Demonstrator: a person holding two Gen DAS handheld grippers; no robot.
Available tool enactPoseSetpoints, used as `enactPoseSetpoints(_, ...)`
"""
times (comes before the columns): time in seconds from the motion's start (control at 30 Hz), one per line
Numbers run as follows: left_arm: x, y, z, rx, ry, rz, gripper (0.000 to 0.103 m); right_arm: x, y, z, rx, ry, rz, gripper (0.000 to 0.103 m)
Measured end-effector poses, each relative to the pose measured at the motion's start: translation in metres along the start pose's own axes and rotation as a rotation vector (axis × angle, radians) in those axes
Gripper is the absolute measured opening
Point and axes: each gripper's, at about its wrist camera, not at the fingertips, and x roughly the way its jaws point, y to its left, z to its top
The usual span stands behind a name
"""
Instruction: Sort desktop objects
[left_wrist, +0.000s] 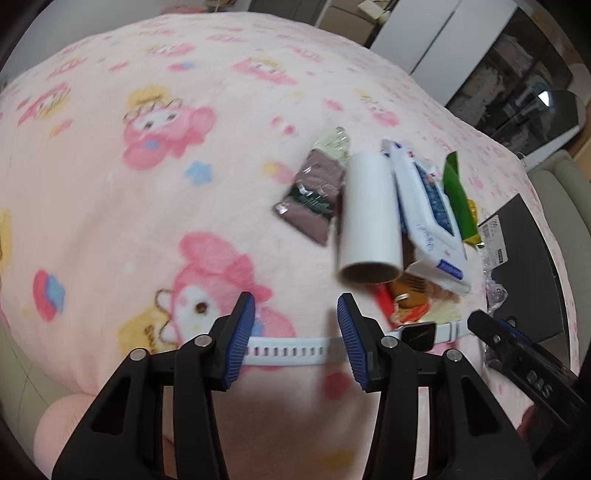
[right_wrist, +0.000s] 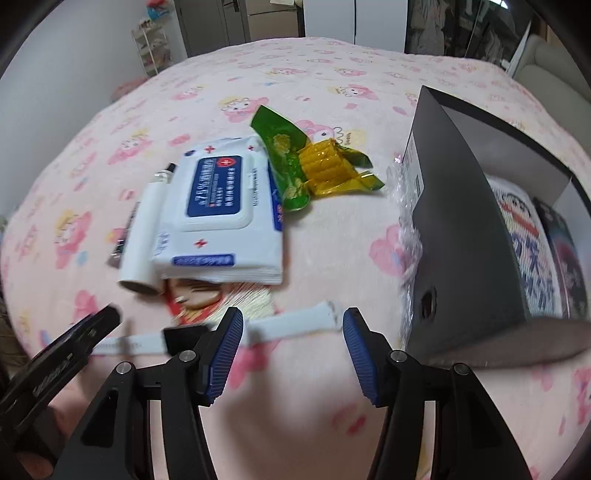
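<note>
A white-strapped smartwatch (left_wrist: 288, 350) lies flat on the pink cartoon-print blanket (left_wrist: 147, 192) that covers the surface, its dark face (right_wrist: 186, 338) toward the left and its strap running between the two views. In the left wrist view the left hand-held gripper (left_wrist: 295, 339) hangs over the strap with its blue-padded jaws spread apart, nothing between them but the strap below; whether the pads touch it cannot be told. In the right wrist view the right hand-held gripper (right_wrist: 293, 350) likewise stands open, holding nothing, just in front of the strap's free end. Behind the watch lies a heap: a white cardboard-cored roll (left_wrist: 369, 218), a white-and-blue pack of wet wipes (right_wrist: 225, 218) leaning on it, a red-and-orange snack packet (left_wrist: 406, 299) partly under the wipes, a brown sachet (left_wrist: 314, 195) left of the roll, and a green-wrapped corn cob (right_wrist: 325, 166) at the far right. A dark grey open box (right_wrist: 461, 229) stands to the right of the heap, with printed packets inside and crinkled clear film (right_wrist: 406, 236) at its near wall.
</note>
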Motion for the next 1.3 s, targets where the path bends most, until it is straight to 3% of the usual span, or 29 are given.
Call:
enactPoseSetpoints(0.23,-0.01,0.004,-0.016,-0.051,0.032,-0.03,0.047,0.019,0.004,-0.007,-0.013,0.046,-0.028,0.053)
enactPoseSetpoints(0.5,-0.016,-0.003,-0.035,-0.035,0.062,-0.049,0.047,0.002,-0.004,-0.03,0.042,0.114,0.068,0.053)
enactPoseSetpoints(0.67,-0.021,-0.005,-0.033,-0.05,0.044,-0.077,0.047,0.002,-0.002,-0.026,0.025,0.099,0.087,0.053)
enactPoseSetpoints(0.83,-0.025,-0.006,-0.044,-0.064,0.091,-0.096,0.047,0.007,-0.003,-0.014,0.022,0.069,0.072,0.053)
enactPoseSetpoints(1.07,-0.011,-0.017,-0.049,0.005,0.133,-0.055,0.047,0.023,-0.007,-0.013,0.021,0.08,0.074,0.053)
enactPoseSetpoints(1.1,-0.01,-0.019,-0.049,0.011,0.133,-0.052,0.047,0.023,-0.006,-0.013,0.016,0.078,0.09,0.051)
enactPoseSetpoints(1.17,-0.009,-0.02,-0.048,0.02,0.124,-0.056,0.047,0.022,-0.006,-0.014,0.011,0.085,0.16,0.034)
enactPoseSetpoints(1.3,-0.013,-0.02,-0.049,0.02,0.109,-0.078,0.046,0.017,-0.001,-0.016,-0.017,0.081,0.226,0.028)
